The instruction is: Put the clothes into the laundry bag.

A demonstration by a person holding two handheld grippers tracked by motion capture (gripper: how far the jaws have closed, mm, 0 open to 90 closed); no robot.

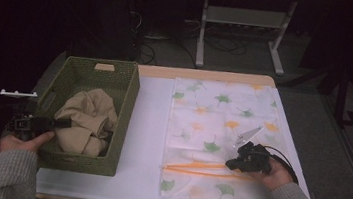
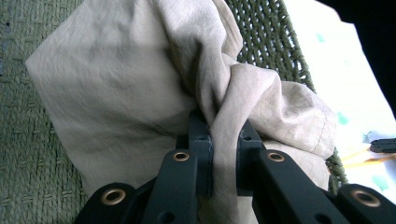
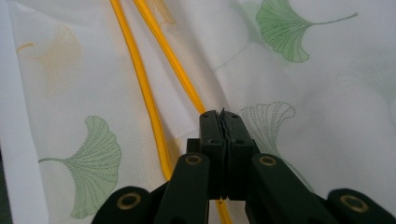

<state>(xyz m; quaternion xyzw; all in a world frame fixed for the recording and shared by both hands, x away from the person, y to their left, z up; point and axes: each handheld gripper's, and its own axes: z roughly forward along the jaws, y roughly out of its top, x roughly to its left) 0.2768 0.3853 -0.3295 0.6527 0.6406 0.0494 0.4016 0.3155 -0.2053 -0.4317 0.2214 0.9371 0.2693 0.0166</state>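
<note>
The left gripper [image 2: 224, 154] pinches a fold of the beige cloth [image 2: 140, 93], which bulges ahead of it inside the green basket [image 1: 126, 104]. The right gripper [image 3: 223, 135] is clamped on the mesh bag [image 3: 299, 112] by its orange zipper [image 3: 140, 88]; the bag spreads flat beyond its jaws.

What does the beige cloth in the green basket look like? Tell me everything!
The crumpled beige cloth looks like thin, soft, wrinkly fabric with a stitched hem along one edge. It lies bunched in a heap inside the green woven basket, against its right wall. The left gripper pinches one fold between its black jaws.
</note>
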